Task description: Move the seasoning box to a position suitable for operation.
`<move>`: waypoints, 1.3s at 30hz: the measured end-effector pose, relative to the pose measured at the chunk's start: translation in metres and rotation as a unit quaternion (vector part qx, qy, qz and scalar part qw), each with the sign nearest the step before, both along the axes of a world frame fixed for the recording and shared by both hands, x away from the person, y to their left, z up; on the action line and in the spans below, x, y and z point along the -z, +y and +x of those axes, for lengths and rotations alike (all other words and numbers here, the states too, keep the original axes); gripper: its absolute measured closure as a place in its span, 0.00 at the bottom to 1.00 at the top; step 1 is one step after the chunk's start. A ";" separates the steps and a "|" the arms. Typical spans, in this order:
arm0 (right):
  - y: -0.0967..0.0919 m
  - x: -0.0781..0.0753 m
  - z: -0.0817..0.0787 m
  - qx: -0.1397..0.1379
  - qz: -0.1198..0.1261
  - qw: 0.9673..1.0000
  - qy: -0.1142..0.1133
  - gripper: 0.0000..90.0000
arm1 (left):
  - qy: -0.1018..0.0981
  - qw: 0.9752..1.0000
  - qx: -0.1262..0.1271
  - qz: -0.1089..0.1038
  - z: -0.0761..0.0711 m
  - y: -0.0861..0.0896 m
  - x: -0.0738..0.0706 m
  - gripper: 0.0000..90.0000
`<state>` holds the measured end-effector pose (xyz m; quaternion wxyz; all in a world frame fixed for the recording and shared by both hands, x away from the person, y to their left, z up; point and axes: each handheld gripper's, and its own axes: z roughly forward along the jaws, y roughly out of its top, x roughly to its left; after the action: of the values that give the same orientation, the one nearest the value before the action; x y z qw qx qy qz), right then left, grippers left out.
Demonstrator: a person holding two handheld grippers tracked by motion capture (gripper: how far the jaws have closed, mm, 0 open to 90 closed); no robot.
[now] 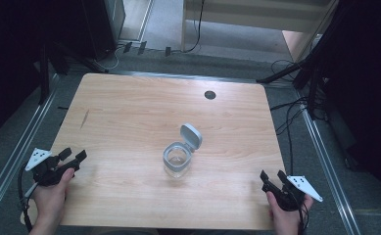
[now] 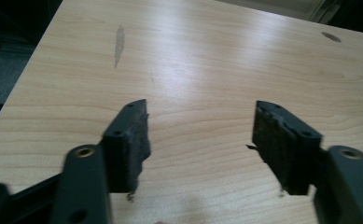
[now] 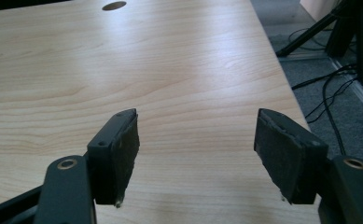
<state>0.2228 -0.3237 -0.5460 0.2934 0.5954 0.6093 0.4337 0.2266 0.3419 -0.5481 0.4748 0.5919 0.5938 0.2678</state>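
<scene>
We see a pale wooden table (image 1: 129,112) with smooth, lightly glossy grain, bearing a small clear glass-like jar (image 1: 177,164) with a matt grey plastic flip lid (image 1: 191,137). Our matt black left gripper (image 2: 200,135) and right gripper (image 3: 195,149) carry rough, worn pads (image 3: 275,149).

each hand carries a black two-jaw tool: left gripper (image 1: 74,156) and right gripper (image 1: 272,176). both bear a grey three-cornered plate with dark dots and trail a black cable. brass-coloured screw holes sit behind the worn black pads (image 3: 124,150).

One jar (image 1: 178,160), one lid (image 1: 191,136), one table (image 1: 129,112), two tongs: left (image 1: 72,155), right (image 1: 272,176).
</scene>
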 end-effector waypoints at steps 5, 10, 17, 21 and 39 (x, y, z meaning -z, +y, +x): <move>0.006 -0.005 0.002 -0.013 0.017 1.000 0.008 0.45 | -0.007 1.000 0.019 -0.002 0.002 -0.015 -0.003 0.60; 0.029 -0.020 0.002 -0.021 -0.006 1.000 -0.011 0.54 | -0.009 0.998 0.062 -0.020 0.013 -0.039 -0.009 0.68; 0.064 -0.031 0.021 -0.046 0.019 0.999 0.008 0.66 | -0.009 0.992 0.125 -0.023 0.030 -0.079 -0.022 0.79; 0.088 -0.035 0.034 -0.068 0.040 0.997 0.005 0.66 | -0.004 0.990 0.138 -0.039 0.039 -0.100 -0.032 0.81; 0.186 -0.040 0.021 -0.175 0.049 0.983 -0.007 1.00 | 0.005 0.966 0.256 -0.011 0.053 -0.187 -0.037 0.92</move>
<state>0.2437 -0.1376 -0.5058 0.1882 0.4902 0.6798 0.5120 0.2799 0.1548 -0.5112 0.5310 0.7204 0.4276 0.1273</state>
